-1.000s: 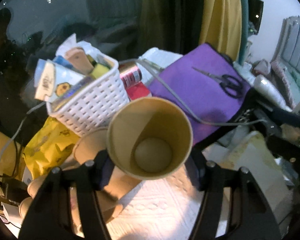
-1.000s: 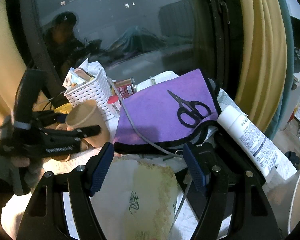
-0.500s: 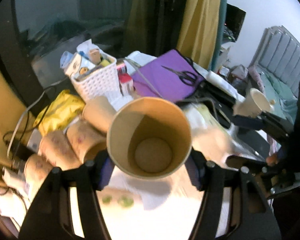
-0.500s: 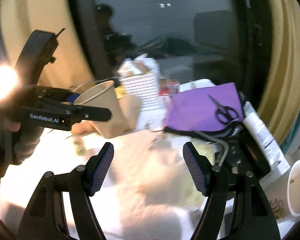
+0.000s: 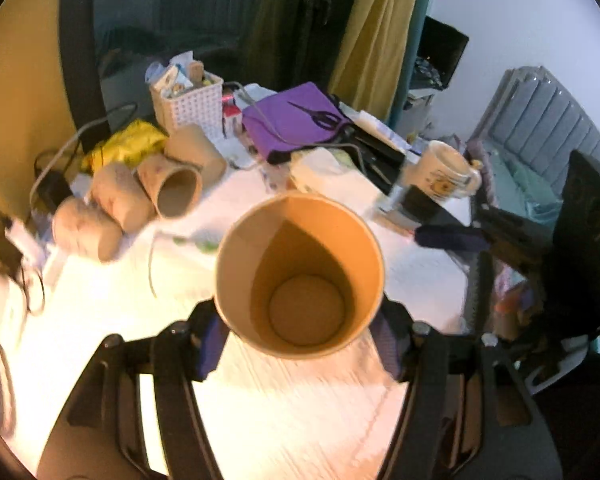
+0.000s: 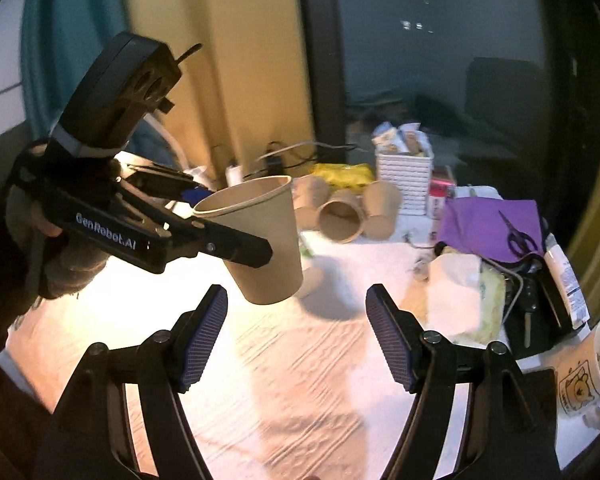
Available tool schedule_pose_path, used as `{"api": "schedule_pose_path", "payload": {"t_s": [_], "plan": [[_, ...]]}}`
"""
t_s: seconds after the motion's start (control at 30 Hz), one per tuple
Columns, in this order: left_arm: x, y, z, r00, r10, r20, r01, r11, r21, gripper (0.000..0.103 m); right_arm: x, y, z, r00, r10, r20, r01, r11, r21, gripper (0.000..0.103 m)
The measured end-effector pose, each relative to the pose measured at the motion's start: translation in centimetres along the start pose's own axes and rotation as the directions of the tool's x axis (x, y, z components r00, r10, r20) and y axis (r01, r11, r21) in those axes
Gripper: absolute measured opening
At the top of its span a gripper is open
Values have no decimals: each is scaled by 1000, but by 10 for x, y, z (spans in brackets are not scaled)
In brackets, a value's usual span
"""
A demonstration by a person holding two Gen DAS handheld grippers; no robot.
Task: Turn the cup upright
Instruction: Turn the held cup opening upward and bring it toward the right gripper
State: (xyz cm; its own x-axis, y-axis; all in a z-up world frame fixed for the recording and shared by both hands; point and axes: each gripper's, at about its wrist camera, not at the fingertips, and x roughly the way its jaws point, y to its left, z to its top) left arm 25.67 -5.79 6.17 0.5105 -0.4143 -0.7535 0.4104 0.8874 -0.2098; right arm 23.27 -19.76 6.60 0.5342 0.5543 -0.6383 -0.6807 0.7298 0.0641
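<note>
My left gripper (image 5: 300, 336) is shut on a tan paper cup (image 5: 300, 276), its open mouth facing the camera. In the right wrist view the same cup (image 6: 260, 240) hangs mouth up, slightly tilted, above the white cloth (image 6: 284, 380), held by the left gripper (image 6: 236, 248). My right gripper (image 6: 296, 328) is open and empty, just below and in front of the cup. Several more paper cups (image 5: 176, 192) lie on their sides at the back left; they also show in the right wrist view (image 6: 340, 220).
A white basket (image 5: 188, 104) of packets, a yellow bag (image 5: 124, 148), a purple cloth (image 5: 292, 120) with scissors (image 6: 520, 236), a white mug (image 5: 444, 172), a tube (image 6: 564, 280) and cables crowd the back and right of the table.
The left gripper has carried the cup up and back from the clutter, over the white cloth. The right gripper has swung left and now faces the held cup.
</note>
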Motion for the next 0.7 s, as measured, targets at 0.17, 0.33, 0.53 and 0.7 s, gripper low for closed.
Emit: {"api": "schedule_pose_path", "payload": {"t_s": [0.17,0.33,0.53,0.7], "plan": [[-26,-11,-29,998,-42,36,43,999,-27,63,-16,41,-13,999,34,-20,-35,996,-81,75],[-46,-19,-56,996,-71,58,74,996,-51,63,-28,74,-19,999,48,-21,-50,989,-141,75],[-64,-23,-89,990,-119,74,126,988,-85,63,-37,118,-30,999,35,-25,-40,973,-228,75],[-72,-28,-113,986,-149,78,157,982,-104,63,-43,143,-40,1000,9,-5,-10,962,-273,75]]}}
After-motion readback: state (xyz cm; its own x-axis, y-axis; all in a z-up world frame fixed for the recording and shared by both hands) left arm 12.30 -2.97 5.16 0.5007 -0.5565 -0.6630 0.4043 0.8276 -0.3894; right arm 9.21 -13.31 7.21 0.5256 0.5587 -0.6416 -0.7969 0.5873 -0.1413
